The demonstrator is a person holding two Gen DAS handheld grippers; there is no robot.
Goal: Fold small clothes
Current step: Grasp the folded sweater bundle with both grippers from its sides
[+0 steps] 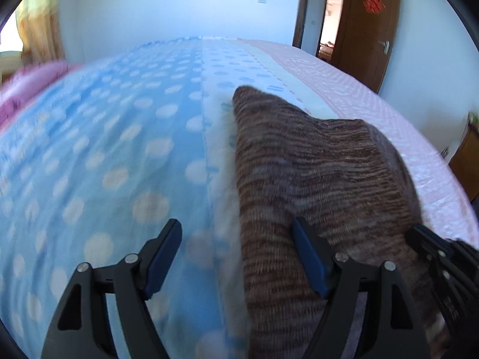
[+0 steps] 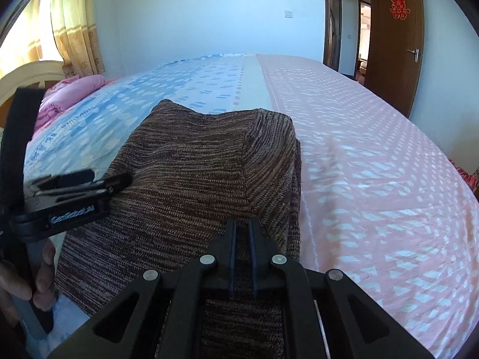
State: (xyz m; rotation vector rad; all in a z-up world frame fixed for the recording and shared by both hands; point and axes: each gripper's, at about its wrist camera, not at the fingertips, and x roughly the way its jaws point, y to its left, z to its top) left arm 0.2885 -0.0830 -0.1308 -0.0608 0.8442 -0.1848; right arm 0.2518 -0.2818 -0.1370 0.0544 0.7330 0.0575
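Note:
A brown striped knit garment (image 1: 299,155) (image 2: 191,161) lies folded on the bed, with a raised fold along its right side. My right gripper (image 2: 242,227) is shut on the near part of that fold, and fabric shows between its blue pads. My left gripper (image 1: 238,245) stands open over the garment's left edge. Its right finger (image 1: 308,257) rests above the knit, and its left finger (image 1: 166,254) is over the blue sheet. In the right wrist view the left gripper (image 2: 112,178) shows at the garment's left side, with a person's hand (image 2: 39,269) holding its handle.
The bed sheet is blue with pale dots (image 1: 104,149) on the left and pink patterned (image 2: 374,164) on the right. A pink quilt (image 2: 69,89) lies by the headboard (image 2: 30,71) at far left. Curtains (image 2: 71,30) hang behind it; a brown door (image 2: 392,45) stands open at far right.

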